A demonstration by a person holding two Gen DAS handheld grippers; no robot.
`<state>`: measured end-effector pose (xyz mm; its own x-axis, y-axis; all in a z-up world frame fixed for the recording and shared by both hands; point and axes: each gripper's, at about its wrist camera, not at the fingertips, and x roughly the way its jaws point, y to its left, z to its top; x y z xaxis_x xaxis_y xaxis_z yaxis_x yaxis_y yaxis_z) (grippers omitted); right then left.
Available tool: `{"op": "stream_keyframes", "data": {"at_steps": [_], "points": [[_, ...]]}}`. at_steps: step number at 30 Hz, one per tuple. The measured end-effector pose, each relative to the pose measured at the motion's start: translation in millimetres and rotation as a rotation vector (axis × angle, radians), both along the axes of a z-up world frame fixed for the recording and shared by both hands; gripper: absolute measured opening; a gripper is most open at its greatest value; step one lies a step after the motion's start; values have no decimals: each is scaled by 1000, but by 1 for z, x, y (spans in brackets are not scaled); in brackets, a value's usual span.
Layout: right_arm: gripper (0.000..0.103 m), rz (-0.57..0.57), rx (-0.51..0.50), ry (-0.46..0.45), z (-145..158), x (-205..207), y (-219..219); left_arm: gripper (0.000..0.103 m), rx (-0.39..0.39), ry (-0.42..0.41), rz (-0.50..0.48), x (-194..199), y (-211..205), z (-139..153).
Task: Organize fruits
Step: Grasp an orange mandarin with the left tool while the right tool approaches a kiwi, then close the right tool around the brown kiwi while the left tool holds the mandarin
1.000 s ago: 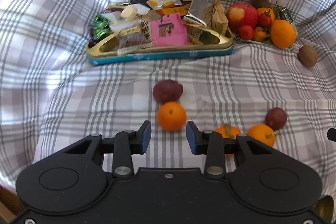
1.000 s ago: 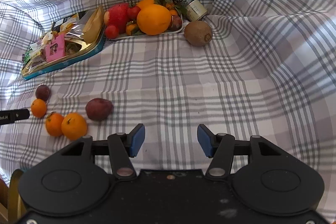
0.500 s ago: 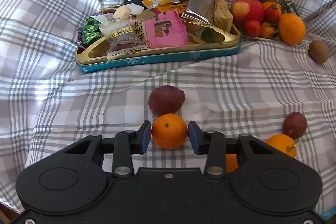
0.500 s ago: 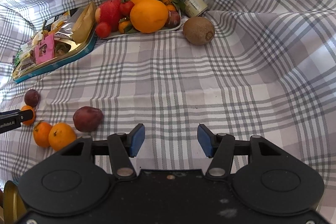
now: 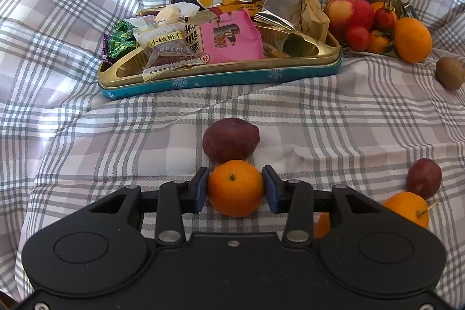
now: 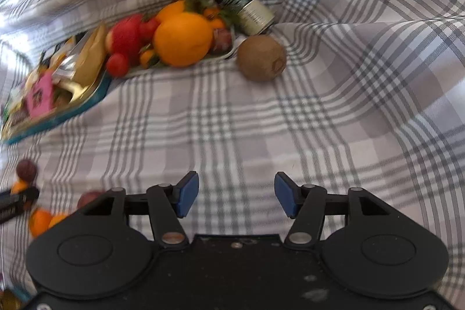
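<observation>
While right gripper (image 6: 236, 198) gapes empty, left gripper (image 5: 235, 189) clamps mandarin (image 5: 234, 188), plum (image 5: 230, 140) touching beyond.

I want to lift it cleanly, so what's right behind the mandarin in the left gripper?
A dark plum sits directly behind the mandarin, seemingly touching it. The mandarin hides the plum's lower edge, so actual contact can't be confirmed. The left gripper clamps the mandarin.

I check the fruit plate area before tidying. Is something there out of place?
Yes. A can lies on its side against the fruit plate, though it is no fruit. A kiwi sits on the cloth beside it.
</observation>
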<state>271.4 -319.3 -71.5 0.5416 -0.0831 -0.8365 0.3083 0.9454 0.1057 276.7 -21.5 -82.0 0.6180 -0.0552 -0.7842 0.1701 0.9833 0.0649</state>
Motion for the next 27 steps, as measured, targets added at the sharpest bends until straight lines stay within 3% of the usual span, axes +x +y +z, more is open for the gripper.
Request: {"op": "stream_keyframes", "data": {"at_steps": [8,13,27], "points": [[63,-57,-28,-78,-2,37,-23,51,-24,20,0,3,2,-1],[67,-81,-98,-131,-2,62,-36,51,-15,22,3,4,0,-1],[73,-31,-198,-184,-22,118,-54,51,-11,27,-4,5,1,-1]]}}
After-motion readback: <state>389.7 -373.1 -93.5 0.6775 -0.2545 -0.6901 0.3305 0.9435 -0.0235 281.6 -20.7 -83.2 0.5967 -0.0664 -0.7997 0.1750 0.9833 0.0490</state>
